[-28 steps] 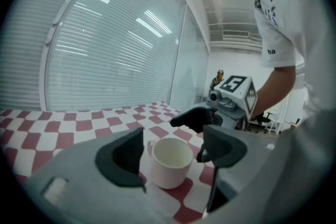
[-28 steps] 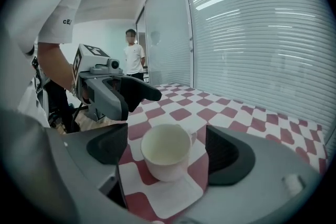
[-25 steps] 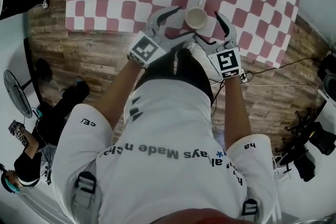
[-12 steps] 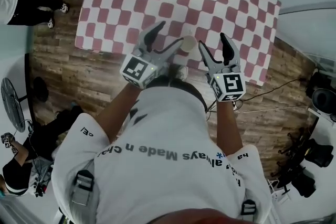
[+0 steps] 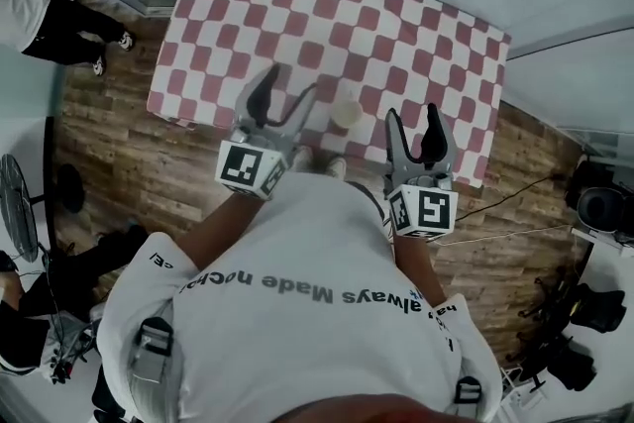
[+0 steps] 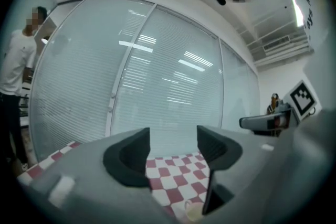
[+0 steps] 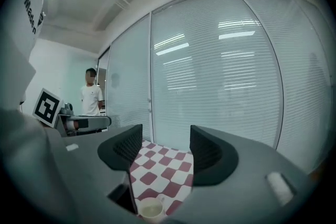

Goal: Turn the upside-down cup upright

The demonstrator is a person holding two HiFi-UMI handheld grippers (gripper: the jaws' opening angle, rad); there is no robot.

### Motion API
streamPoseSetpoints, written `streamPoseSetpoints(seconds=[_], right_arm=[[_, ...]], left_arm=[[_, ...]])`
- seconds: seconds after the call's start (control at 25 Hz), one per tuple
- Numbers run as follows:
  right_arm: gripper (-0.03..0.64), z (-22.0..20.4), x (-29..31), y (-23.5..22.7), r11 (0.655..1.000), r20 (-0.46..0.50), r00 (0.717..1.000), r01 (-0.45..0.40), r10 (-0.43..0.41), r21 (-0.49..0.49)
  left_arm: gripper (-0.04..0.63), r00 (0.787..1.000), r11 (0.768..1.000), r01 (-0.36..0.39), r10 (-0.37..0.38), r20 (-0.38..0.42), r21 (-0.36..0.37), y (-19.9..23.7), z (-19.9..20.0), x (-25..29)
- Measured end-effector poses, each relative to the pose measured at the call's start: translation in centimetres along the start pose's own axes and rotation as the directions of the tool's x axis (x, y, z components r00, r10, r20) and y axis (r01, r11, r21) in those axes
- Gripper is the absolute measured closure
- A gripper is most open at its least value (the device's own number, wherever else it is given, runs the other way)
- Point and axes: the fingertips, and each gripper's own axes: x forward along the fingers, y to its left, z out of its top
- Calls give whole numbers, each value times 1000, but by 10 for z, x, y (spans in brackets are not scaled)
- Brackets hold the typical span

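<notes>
A cream cup [image 5: 347, 111] stands upright, mouth up, near the front edge of the red-and-white checkered table [image 5: 416, 25]. Both grippers hang above it and pulled back, each pointing level. My left gripper [image 5: 285, 96] is to the cup's left and my right gripper [image 5: 414, 126] to its right. Both pairs of jaws are closing with nothing between them. In the left gripper view the cup [image 6: 193, 211] shows low between the left gripper [image 6: 173, 141] fingers, far below. The right gripper view shows the cup [image 7: 151, 209] under the right gripper [image 7: 165, 149] in the same way.
A glass wall with blinds [image 7: 226, 60] stands behind the table. People stand at the left [image 5: 30, 10] and lower left. A fan [image 5: 18, 208] sits on the wood floor at left. Cables and dark equipment [image 5: 580, 312] lie at the right.
Both grippers have let go of the cup, risen and drawn back from it. Their jaws have narrowed. The cup stays upright on the cloth.
</notes>
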Motion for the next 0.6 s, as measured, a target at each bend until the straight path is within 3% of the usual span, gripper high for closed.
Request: streamPoseSetpoints(seconds=[0.16,0.32,0.6], right_arm=[[339,11,-12,-7,999,31,999,38,-38,-6],[347,7,-12,-16,997,2,997,79,-79,1],[350,11,-14,-19,996,10,996,84,-84,-5]], left_arm=[[319,999,999,-29,29,16,26,-1,10,-9],[321,999,999,-43,43,14,13,3,5,-6],[322,999,999,-45,45,12,19,3,8,-7]])
